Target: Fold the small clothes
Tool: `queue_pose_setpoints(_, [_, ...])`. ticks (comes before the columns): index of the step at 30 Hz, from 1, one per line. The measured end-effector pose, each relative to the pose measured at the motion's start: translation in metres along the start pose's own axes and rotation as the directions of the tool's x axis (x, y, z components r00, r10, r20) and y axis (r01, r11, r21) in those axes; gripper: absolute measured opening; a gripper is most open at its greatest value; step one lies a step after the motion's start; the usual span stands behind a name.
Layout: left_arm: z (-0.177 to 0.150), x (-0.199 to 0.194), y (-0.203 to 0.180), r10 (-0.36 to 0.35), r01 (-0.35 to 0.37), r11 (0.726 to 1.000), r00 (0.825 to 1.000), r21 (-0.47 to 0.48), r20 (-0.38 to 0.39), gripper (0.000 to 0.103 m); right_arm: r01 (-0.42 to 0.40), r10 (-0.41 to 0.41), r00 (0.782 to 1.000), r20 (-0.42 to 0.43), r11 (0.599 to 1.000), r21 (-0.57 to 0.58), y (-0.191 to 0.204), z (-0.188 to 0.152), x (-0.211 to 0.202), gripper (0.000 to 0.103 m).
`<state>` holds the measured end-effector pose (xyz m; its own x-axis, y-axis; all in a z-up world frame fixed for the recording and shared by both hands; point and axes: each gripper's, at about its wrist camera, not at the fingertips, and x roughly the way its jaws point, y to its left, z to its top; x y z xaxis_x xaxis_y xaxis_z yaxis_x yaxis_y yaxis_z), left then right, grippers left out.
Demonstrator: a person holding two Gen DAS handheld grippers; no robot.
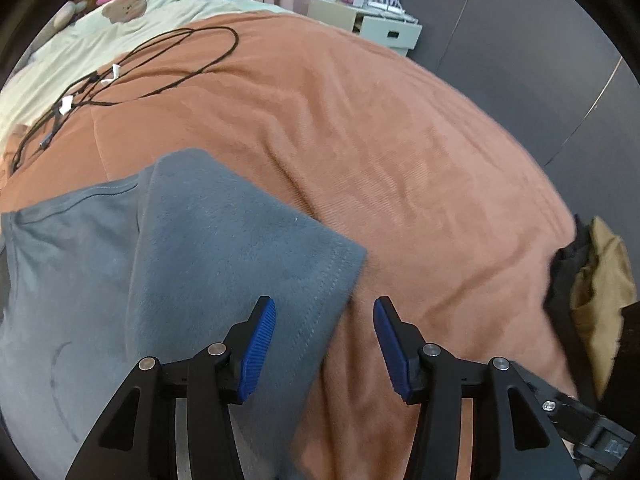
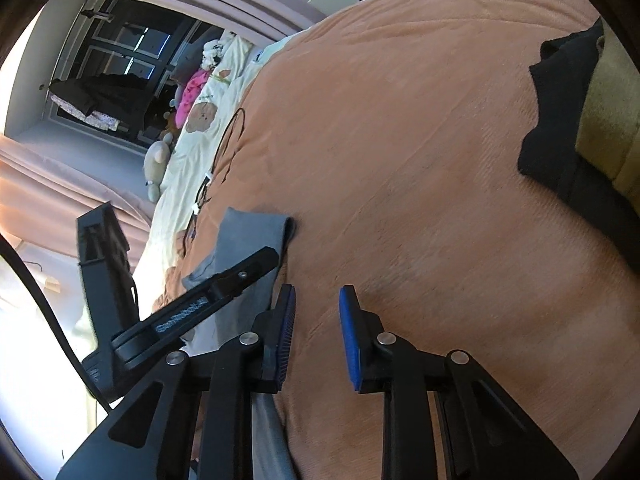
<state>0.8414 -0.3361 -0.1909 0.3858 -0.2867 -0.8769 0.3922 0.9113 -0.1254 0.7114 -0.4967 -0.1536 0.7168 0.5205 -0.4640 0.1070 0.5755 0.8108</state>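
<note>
L gripper (image 1: 324,312) has its jaws spread w/ nothing pinched; it hangs over the hemmed edge of a grey T-shirt (image 1: 192,264), whose stitched hem runs under the gap from approx 1 to 7 o'clock, L blue pad over grey cloth, R blue pad over the orange blanket (image 1: 380,152). The shirt lies on the blanket w/ one part folded over the rest, filling the view from 7 to 10 o'clock; a seam shows at 10 o'clock. Farther out, at 10–11 o'clock, a black cable (image 1: 132,68) lies looped on the blanket, w/ cream bear-print bedding (image 1: 120,16) beyond it at 11. At 12–1 o'clock a pale bedside cabinet (image 1: 376,24); at 3 o'clock a black and tan pile of clothes (image 1: 588,280). R gripper (image 2: 317,300) has a narrow gap btwn its pads, empty, over bare blanket; the shirt sits just beside its L pad at 9–10 o'clock, w/ the other gripper's black frame across it. The clothes pile is at 2 o'clock.
</note>
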Motion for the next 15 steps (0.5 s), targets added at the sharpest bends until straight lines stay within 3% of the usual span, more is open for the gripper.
queue_pose_setpoints(7, [0.004, 0.023, -0.005, 0.074, -0.074, 0.997, 0.997, 0.032, -0.009, 0.052, 0.011, -0.011, 1.0, 0.007, 1.0, 0.017, 0.002, -0.006, 0.001, 0.02])
queue_pose_setpoints(9, [0.009, 0.021, 0.0, 0.073, -0.073, 0.997, 0.997, -0.001, 0.0, 0.039, 0.021, -0.022, 1.0, 0.009, 1.0, 0.008, 0.004, -0.008, -0.001, 0.02])
queue_pose_setpoints(11, [0.013, 0.017, 0.008, 0.04, -0.04, 0.998, 0.999, -0.044, -0.004, 0.016, 0.019, -0.019, 1.0, 0.007, 1.0, 0.001, 0.005, -0.009, -0.002, 0.02])
queue_pose_setpoints(15, [0.02, -0.002, 0.022, 0.022, -0.02, 0.996, 0.999, -0.084, 0.028, 0.008, 0.015, -0.015, 1.0, 0.007, 1.0, 0.005, 0.005, -0.011, -0.003, 0.02])
